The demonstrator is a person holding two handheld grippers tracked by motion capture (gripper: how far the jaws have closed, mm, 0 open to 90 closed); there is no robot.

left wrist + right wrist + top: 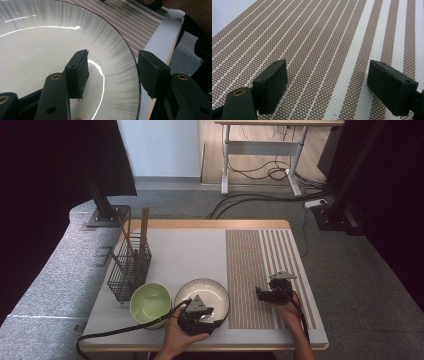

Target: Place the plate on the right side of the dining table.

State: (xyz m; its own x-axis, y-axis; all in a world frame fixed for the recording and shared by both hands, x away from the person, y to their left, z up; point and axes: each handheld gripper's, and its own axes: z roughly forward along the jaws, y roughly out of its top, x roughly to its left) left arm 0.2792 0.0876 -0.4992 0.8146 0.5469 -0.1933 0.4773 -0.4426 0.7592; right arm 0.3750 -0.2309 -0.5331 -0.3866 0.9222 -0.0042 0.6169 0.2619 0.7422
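- At the far left of the worktop [200, 237] stands a black wire rack [128, 265] with upright sticks in it; what they are is hard to tell from the high view.
- Just right of the rack sits a green bowl [149, 303], empty, close beside the white plate [202, 296].
- Your left claw [209, 321] is at the near edge of the white plate. In the left gripper view its jaws stand apart and straddle the plate's dark rim [138, 82]: one jaw over the glossy inside, the other outside over the worktop. They do not look clamped on it.
- Right of the plate lies the brown-and-white striped mat [260, 270].
- Your right claw [261, 293] rests low over that mat, jaws spread wide and holding nothing, well apart from the plate.
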